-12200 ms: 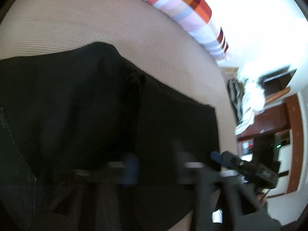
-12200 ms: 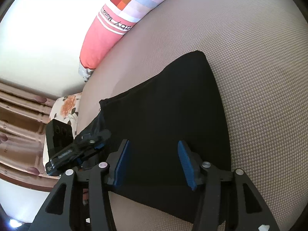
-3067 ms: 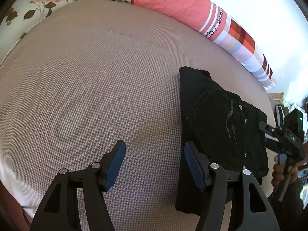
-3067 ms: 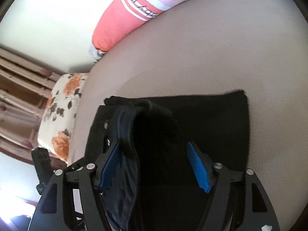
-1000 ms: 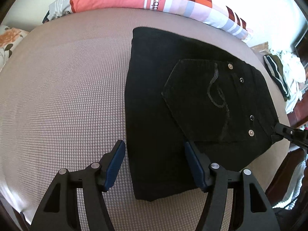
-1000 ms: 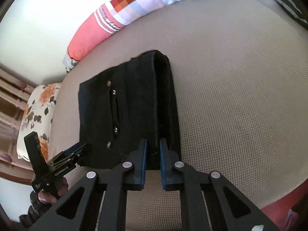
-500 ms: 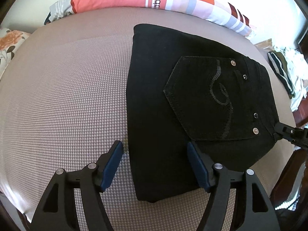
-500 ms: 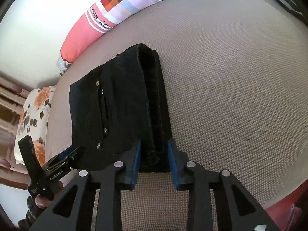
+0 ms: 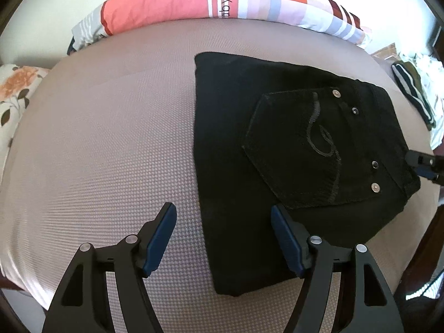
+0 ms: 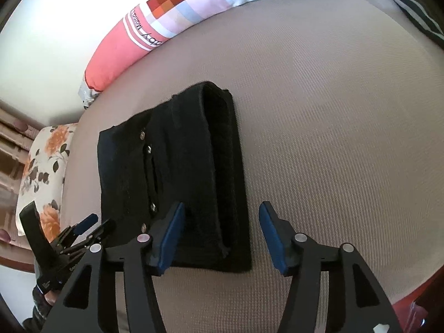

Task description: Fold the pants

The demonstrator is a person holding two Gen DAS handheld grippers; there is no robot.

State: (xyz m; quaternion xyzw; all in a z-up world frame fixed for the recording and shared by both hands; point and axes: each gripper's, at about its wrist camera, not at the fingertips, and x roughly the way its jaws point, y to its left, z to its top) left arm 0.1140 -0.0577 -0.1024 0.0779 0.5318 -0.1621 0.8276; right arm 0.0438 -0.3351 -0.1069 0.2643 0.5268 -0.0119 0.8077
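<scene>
The black pants (image 9: 280,149) lie folded into a compact rectangle on the beige bed (image 9: 111,138), back pocket with stitching and rivets facing up. My left gripper (image 9: 223,236) is open and empty, held above the near left edge of the bundle. In the right wrist view the pants (image 10: 177,172) show their folded edge; my right gripper (image 10: 220,237) is open and empty just above the near right corner. The right gripper's tip also shows in the left wrist view (image 9: 421,163) at the pants' right edge. The left gripper shows at the lower left of the right wrist view (image 10: 83,230).
A long pink and checked pillow (image 9: 222,2) lies along the far side of the bed. A floral pillow (image 10: 44,172) sits at the left end. Striped clothes (image 9: 413,97) lie off the right end. The bed's near edge (image 10: 402,297) is close to me.
My right gripper has opened, letting go of the folded edge of the pants, and pulled back slightly. The pants stay folded. My left gripper stays open and has barely moved.
</scene>
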